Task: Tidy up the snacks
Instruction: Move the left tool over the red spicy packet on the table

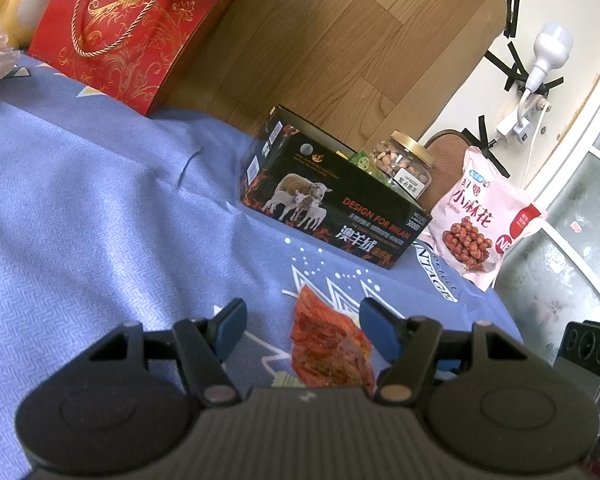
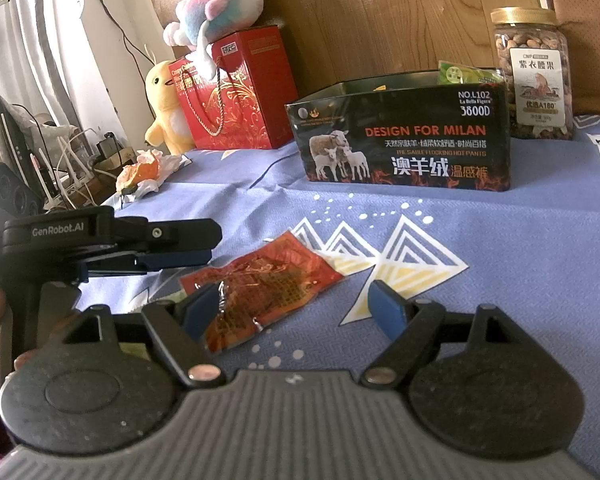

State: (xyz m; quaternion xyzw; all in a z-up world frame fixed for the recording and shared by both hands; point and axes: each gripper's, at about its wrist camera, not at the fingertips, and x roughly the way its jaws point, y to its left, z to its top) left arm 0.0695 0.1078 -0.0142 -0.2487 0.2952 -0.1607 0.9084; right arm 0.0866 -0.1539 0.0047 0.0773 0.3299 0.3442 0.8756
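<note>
A flat red-orange snack packet lies on the blue cloth; in the left wrist view the packet sits between my open left fingers, nearer the right one. My left gripper is open and low over it; it shows from the side in the right wrist view. My right gripper is open, just in front of the packet, empty. A black open box with sheep printed on it holds a green packet. A nut jar stands behind it. A pink snack bag leans right of the box.
A red gift bag stands at the back with a plush fish on it and a yellow plush beside it. Crumpled paper with orange peel lies at the cloth's left edge. A wooden headboard runs behind.
</note>
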